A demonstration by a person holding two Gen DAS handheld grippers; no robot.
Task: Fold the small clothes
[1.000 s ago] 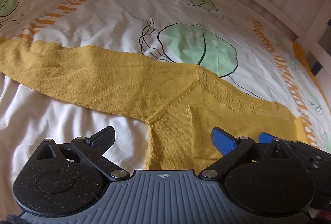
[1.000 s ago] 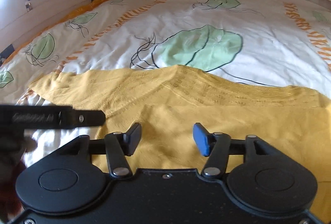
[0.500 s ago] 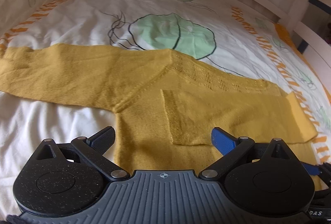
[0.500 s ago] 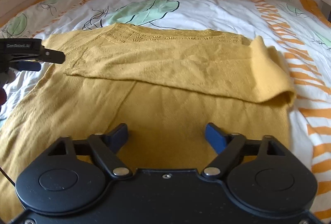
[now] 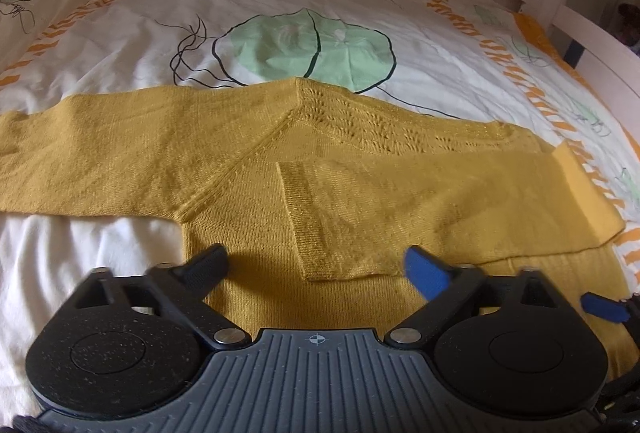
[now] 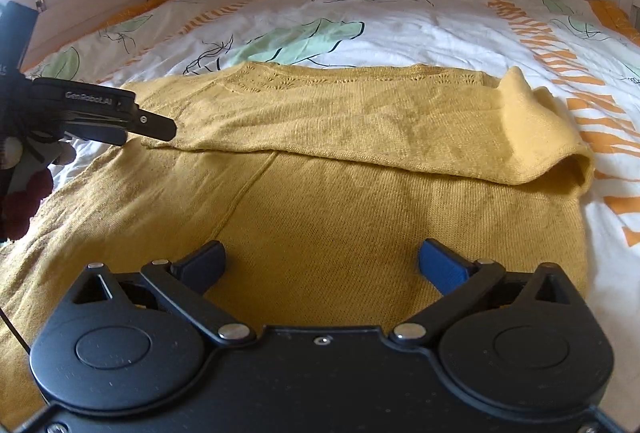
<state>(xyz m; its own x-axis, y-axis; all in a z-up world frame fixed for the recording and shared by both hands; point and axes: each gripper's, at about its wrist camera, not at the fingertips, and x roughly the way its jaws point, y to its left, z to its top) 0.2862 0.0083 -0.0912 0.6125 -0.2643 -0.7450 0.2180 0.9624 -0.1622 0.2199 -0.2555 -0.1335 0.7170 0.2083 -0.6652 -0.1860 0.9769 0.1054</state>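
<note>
Sweater [image 5: 248, 169], a mustard knit, lies flat on the leaf-print duvet [image 5: 280, 13], one sleeve [image 6: 360, 125] folded across its chest. Soft, light and stretchy, it likely wants pinching at the outstretched sleeve's [image 5: 80, 153] cuff. Left gripper [image 5: 316, 269] is closing, right gripper [image 6: 322, 261] opening; both empty.

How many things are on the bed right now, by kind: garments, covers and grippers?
Yellow knitted sweater: 1
Leaf-print duvet cover: 1
Grippers: 2, the left gripper with jaws closing on nothing and the right gripper with jaws opening, empty
Total: 4
</note>
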